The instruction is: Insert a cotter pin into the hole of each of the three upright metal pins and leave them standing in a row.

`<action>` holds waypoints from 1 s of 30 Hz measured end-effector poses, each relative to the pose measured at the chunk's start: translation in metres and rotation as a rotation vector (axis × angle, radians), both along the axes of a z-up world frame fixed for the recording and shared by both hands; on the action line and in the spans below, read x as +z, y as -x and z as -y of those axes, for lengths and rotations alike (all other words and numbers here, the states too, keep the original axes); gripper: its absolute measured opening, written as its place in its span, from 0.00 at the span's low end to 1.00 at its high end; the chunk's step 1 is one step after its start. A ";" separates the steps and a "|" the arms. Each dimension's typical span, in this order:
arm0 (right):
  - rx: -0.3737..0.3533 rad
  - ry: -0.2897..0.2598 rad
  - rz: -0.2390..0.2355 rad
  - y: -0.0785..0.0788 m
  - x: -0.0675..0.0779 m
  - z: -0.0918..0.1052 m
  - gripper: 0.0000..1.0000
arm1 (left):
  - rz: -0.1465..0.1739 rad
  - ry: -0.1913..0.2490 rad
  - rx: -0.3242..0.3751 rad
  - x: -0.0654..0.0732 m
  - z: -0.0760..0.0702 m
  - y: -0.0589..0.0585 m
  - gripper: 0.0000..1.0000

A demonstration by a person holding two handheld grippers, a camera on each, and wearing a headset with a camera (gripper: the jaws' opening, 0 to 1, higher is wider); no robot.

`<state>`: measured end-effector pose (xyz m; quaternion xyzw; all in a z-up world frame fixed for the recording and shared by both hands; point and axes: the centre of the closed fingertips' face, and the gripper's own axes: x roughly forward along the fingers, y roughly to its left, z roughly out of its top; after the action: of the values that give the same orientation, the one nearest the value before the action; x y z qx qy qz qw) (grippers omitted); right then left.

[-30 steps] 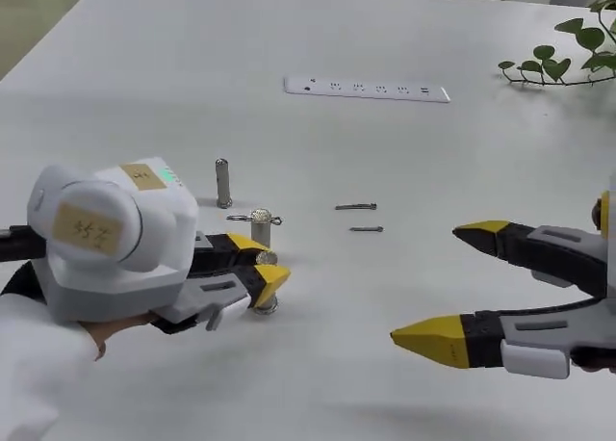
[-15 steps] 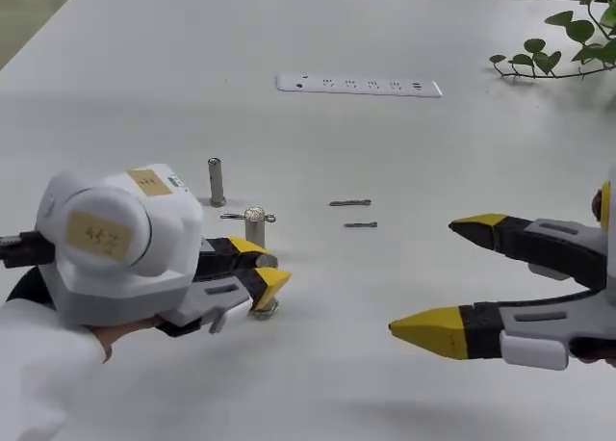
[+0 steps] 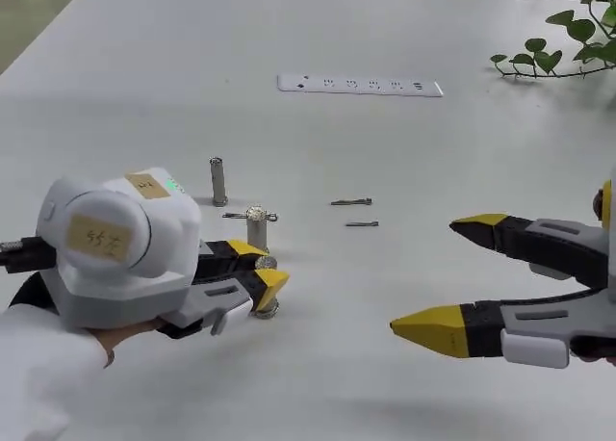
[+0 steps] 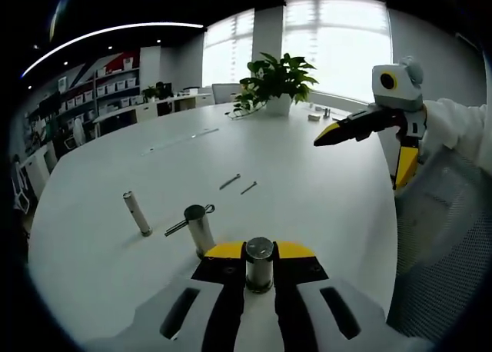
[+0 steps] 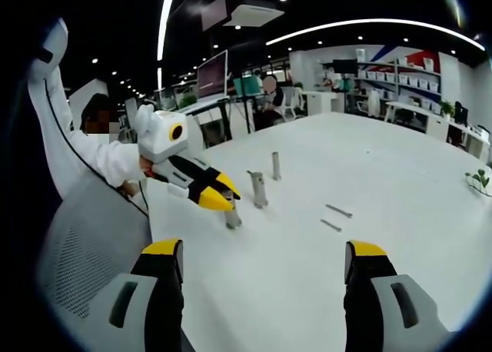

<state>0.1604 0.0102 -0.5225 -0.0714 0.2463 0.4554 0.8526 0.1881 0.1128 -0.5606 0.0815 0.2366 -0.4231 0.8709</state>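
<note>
At the near left of the tabletop [image 3: 318,383], the left hand-held gripper [image 3: 268,266] is clamped on the nearest metal pin [image 4: 259,267], keeping it upright. To the right, the right hand-held gripper [image 3: 423,275] hovers with jaws wide apart, holding nothing. Just beyond, the middle pin [image 3: 257,231] carries a cotter pin [image 3: 236,216]. The far pin [image 3: 218,181] shows none. Two loose cotter pins [image 3: 351,202] lie well right of the row. Judgement: the second insertion is in hand. Next, the right hand-held gripper must fetch a loose cotter pin and line it up with the held pin's hole.
</note>
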 end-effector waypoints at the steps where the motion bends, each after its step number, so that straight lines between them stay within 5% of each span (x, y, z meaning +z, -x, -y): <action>1: 0.001 0.000 0.000 0.000 0.000 0.000 0.85 | -0.004 0.004 0.002 0.000 0.000 0.001 0.10; 4: 0.001 0.000 -0.001 0.000 0.000 0.000 0.85 | -0.035 0.045 0.014 0.001 0.000 0.002 0.10; 15: -0.006 -0.003 0.000 0.000 0.003 0.002 0.85 | -0.017 0.058 -0.039 0.004 -0.003 0.005 0.12; 19: -0.001 -0.005 0.005 0.000 0.004 0.000 0.85 | -0.002 0.029 -0.065 0.002 -0.011 0.010 0.25; 30: -0.008 -0.012 0.011 0.000 0.007 0.002 0.85 | -0.060 0.120 -0.041 0.004 -0.046 0.023 0.60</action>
<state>0.1599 0.0083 -0.5154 -0.0680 0.2394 0.4532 0.8560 0.1647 0.1584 -0.5567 0.0211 0.2351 -0.4564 0.8579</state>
